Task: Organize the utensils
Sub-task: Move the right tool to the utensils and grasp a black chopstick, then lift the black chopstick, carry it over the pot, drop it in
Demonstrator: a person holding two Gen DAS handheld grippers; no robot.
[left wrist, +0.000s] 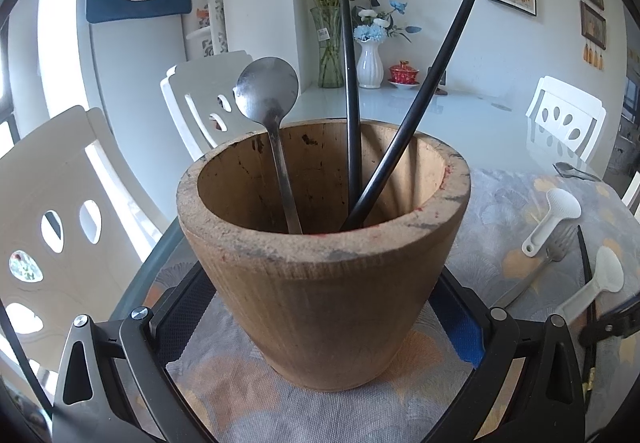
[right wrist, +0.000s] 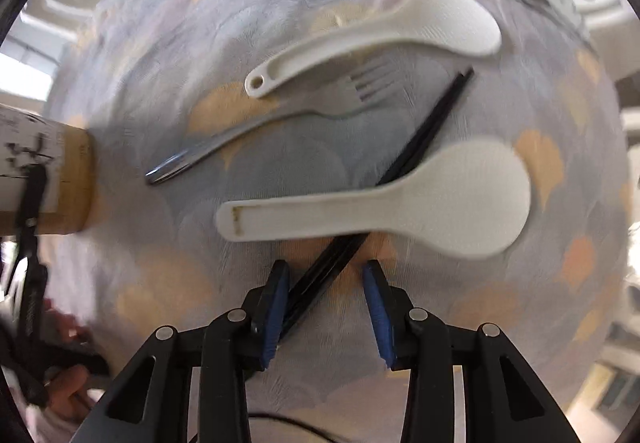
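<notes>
My left gripper [left wrist: 320,307] is shut on a wooden holder [left wrist: 320,275], its fingers against both sides. The holder contains a metal spoon [left wrist: 267,91] and two black chopsticks [left wrist: 350,55]. In the right wrist view my right gripper [right wrist: 326,283] is open above the tablecloth, its blue pads [right wrist: 376,303] on either side of a pair of black chopsticks [right wrist: 424,135] that lie under a white rice paddle [right wrist: 400,203]. A metal fork [right wrist: 280,123] and a second white rice paddle [right wrist: 380,39] lie beyond. The holder [right wrist: 60,179] shows at the left.
A patterned cloth [right wrist: 280,3] covers the glass table. White chairs [left wrist: 60,203] stand at the left and far side. Flower vases [left wrist: 368,63] and a red cup [left wrist: 404,73] stand at the far end. Another spoon [left wrist: 572,171] lies at the cloth's far right.
</notes>
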